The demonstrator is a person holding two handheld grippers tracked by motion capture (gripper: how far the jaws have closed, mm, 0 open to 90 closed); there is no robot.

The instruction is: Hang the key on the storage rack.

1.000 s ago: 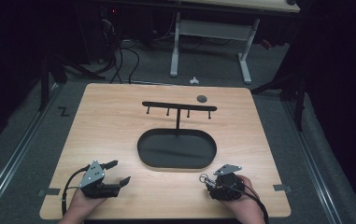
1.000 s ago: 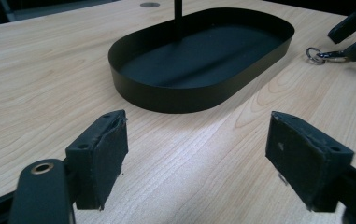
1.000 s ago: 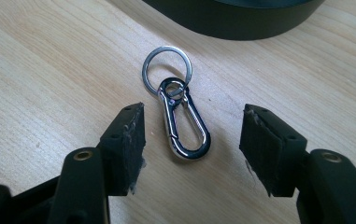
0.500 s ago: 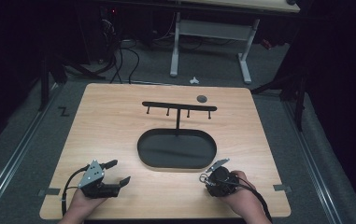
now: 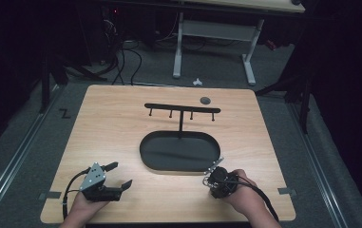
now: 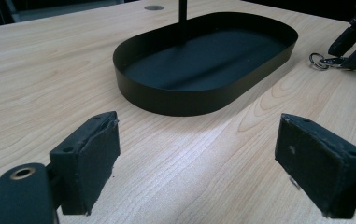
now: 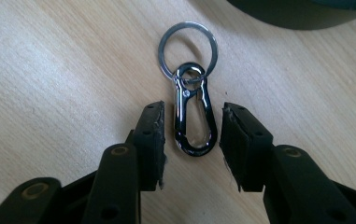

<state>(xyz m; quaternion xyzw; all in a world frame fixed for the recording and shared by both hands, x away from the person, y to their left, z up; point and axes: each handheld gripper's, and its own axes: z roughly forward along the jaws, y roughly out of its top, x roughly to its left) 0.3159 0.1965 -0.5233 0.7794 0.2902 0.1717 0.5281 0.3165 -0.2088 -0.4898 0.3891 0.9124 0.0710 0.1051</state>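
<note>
A silver carabiner clip [image 7: 194, 121] with a key ring [image 7: 188, 45] on its far end lies flat on the wooden table. My right gripper [image 7: 192, 140] points down at it near the front right of the table [image 5: 213, 175]. Its jaws have just been closing and now straddle the clip, with a thin gap on each side and the pads not pressing. My left gripper [image 5: 121, 174] rests at the front left, jaws wide open [image 6: 199, 158] with bare wood between them. The left gripper view also shows the clip [image 6: 323, 60] beside the right gripper's jaws [image 6: 353, 46].
A black oval tray [image 5: 143, 147] sits mid-table, its wall [image 6: 203, 100] close ahead of both grippers. A thin post rises from it to a black crossbar with several hooks [image 5: 182, 109]. A dark round grommet [image 5: 205, 100] lies near the far edge.
The right gripper has tipped down over the clip and shifted slightly left toward the tray, and its jaws have narrowed around the clip. The left gripper has stayed put.
</note>
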